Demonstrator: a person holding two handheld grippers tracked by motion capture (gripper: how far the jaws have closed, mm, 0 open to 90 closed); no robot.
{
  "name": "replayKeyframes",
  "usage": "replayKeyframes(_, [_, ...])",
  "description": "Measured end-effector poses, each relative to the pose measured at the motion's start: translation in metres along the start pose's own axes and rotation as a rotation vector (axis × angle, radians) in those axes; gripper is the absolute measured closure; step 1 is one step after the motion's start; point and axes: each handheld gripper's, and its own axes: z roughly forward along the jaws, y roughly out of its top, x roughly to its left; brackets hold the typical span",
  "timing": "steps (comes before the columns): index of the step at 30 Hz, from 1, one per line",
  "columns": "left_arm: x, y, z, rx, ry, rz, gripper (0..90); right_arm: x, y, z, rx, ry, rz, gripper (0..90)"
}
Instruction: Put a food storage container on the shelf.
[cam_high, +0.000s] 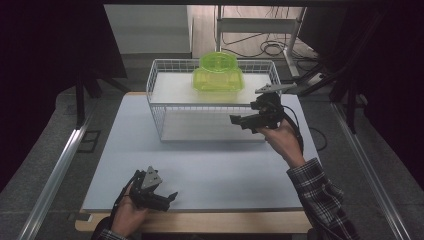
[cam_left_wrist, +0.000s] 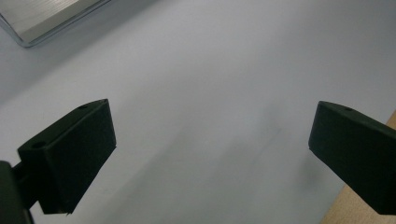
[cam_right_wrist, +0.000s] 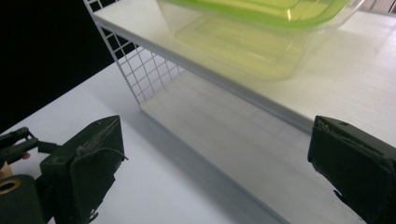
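Left tool (cam_high: 170, 196) open; container (cam_high: 218, 74) shelved.

- counter (cam_high: 200, 170): pale grey-white top, wooden edge showing along the near side, fills the middle of the high view
- metal rail (cam_high: 60, 167): silver, on the floor at 9 o'clock of the counter, runs near to far
- second rail (cam_high: 367, 175): same kind, 3 o'clock side
- floor (cam_high: 45, 130): grey carpet around the counter
- floor socket plate (cam_high: 90, 141): dark, square, just right of the left rail
- cables (cam_high: 265, 48): black loops on the floor at 12 to 1 o'clock, behind the counter
- white metal frame (cam_high: 260, 25): stands at 1 o'clock, far back
- dark curtains (cam_high: 45, 45): both sides of the scene, 10 and 2 o'clock
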Motion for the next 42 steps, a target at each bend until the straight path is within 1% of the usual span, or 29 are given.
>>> replayKeyframes(2, [0.0, 0.0, 0.0, -0.002, 0.0, -0.002, 0.4, 0.002, -0.004, -0.001, 0.004, -0.007, -0.013, 3.4])
replayKeyframes(4, [0.0, 0.0, 0.0, -0.002, 0.001, -0.002, 0.4, 0.003, -0.008, -0.001, 0.0, -0.008, -0.011, 3.4])
replayKeyframes(7, [0.0, 0.0, 0.0, 0.0, 0.001, -0.001, 0.4, 0.003, -0.014, -0.002, 0.008, -0.009, -0.014, 3.3])
replayKeyframes(16, [-0.001, 0.0, 0.001, 0.002, 0.003, 0.001, 0.4, 0.002, -0.032, 0.0, 0.016, 0.003, -0.001, 3.4])
replayKeyframes(20, [-0.001, 0.0, 0.001, 0.001, 0.005, 0.0, 0.4, 0.003, -0.039, 0.002, 0.025, 0.005, -0.009, 3.4])
replayKeyframes(25, [-0.001, 0.0, 0.001, 0.003, 0.006, 0.005, 0.4, 0.006, -0.049, 0.003, 0.034, 0.002, -0.029, 3.2])
replayKeyframes(27, [-0.001, 0.0, 0.001, 0.003, 0.007, 0.006, 0.4, 0.006, -0.053, 0.003, 0.036, -0.001, -0.029, 3.1])
replayKeyframes(30, [-0.001, 0.0, 0.001, 0.003, 0.008, 0.005, 0.4, 0.005, -0.061, 0.005, 0.044, 0.001, -0.016, 3.1])
replayKeyframes(32, [-0.001, 0.0, 0.001, 0.005, 0.009, 0.007, 0.4, 0.005, -0.066, 0.005, 0.046, -0.009, -0.022, 3.1])
replayKeyframes(42, [-0.002, 0.0, 0.001, 0.01, 0.011, 0.014, 0.4, 0.001, -0.096, 0.007, 0.052, -0.014, -0.014, 3.1])
